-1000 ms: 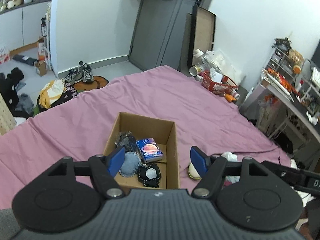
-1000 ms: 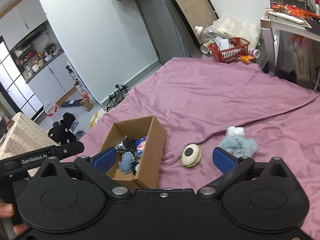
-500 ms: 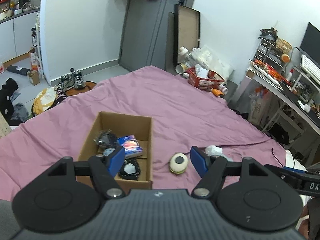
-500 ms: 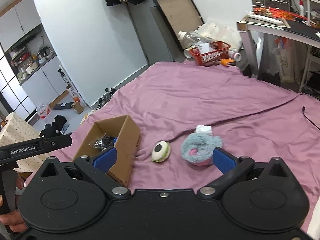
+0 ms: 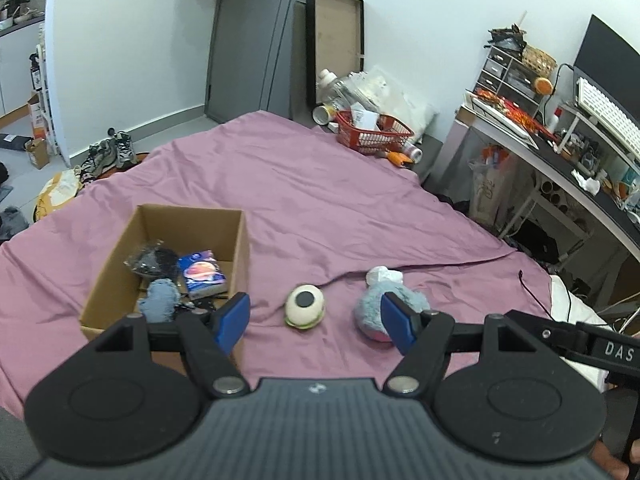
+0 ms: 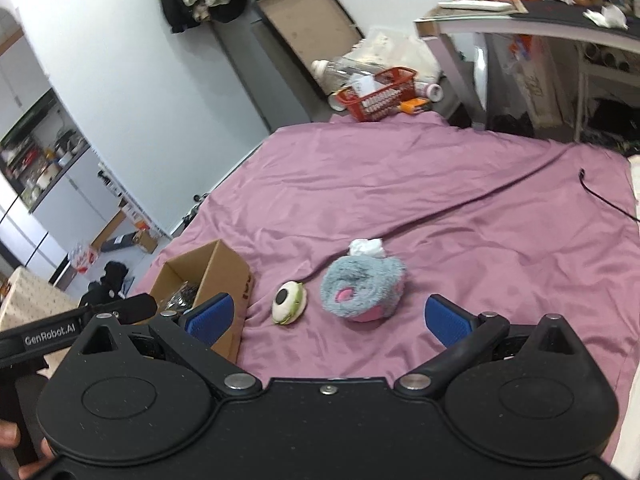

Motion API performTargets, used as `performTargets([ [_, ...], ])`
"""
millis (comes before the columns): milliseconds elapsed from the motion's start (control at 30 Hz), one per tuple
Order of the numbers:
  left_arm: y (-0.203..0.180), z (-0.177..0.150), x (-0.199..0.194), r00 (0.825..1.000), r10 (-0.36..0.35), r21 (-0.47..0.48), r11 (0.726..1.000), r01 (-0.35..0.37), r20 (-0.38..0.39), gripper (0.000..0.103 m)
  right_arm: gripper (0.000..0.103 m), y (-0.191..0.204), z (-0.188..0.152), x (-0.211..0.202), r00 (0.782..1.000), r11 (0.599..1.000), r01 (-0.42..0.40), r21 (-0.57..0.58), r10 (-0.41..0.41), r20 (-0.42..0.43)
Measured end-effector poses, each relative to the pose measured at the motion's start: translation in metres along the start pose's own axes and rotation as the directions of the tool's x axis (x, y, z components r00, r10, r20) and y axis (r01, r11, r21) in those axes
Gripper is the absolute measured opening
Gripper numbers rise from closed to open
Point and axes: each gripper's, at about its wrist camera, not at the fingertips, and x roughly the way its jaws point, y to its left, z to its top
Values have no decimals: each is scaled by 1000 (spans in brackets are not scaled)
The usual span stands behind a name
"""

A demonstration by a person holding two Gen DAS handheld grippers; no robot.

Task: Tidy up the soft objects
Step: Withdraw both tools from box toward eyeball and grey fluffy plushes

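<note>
Partway, by my reading: some soft items are boxed, two or three are still out on the bed.

Container: open brown cardboard box (image 5: 168, 256), flaps gone or folded, standing on the mauve bedsheet (image 5: 320, 200). Contents visible from the left wrist view:
- dark crinkled bundle, possibly bagged (image 5: 152, 260), toward the far left of the box
- small blue packet with a pink-orange print (image 5: 202, 272), leaning near the right wall
- grey-blue fuzzy piece (image 5: 158, 302), at the near wall
- something dark under the near edge, partly hidden by the finger; cannot identify it.
Box is not full; floor still shows toward the far wall.

Left outside, on the sheet to the right of the box:
- cream round plush with a black spot and green rim (image 5: 305, 306), near the box but not touching it
- grey-blue fluffy plush with pink patches (image 6: 362, 290), just beside the cream one, apart from it
- white crumpled soft lump (image 6: 366, 247), touching the far side of the fluffy plush; cannot tell whether it is a separate item or attached.

Left hand-held gripper (image 5: 316, 322): fingers spread wide, empty, above the sheet with the cream plush lying ahead between the pads.
Right hand-held gripper (image 6: 328, 316): also spread wide, empty, both loose plush pieces ahead of it.

Judgement: remaining work is these loose pieces into the box; the cream plush is nearest to the box.
</note>
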Motion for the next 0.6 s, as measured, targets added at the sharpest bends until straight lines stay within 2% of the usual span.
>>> performTargets([
  [467,-26,-4,30,999,8,36,999,-7,-35,70,101,-30,-7,21,1000,993,-5,121,6,-5],
  [600,-32,-3,42,999,6,49,999,-4,-41,70,93,-41,-11,35,1000,979,-18,202,22,-18],
])
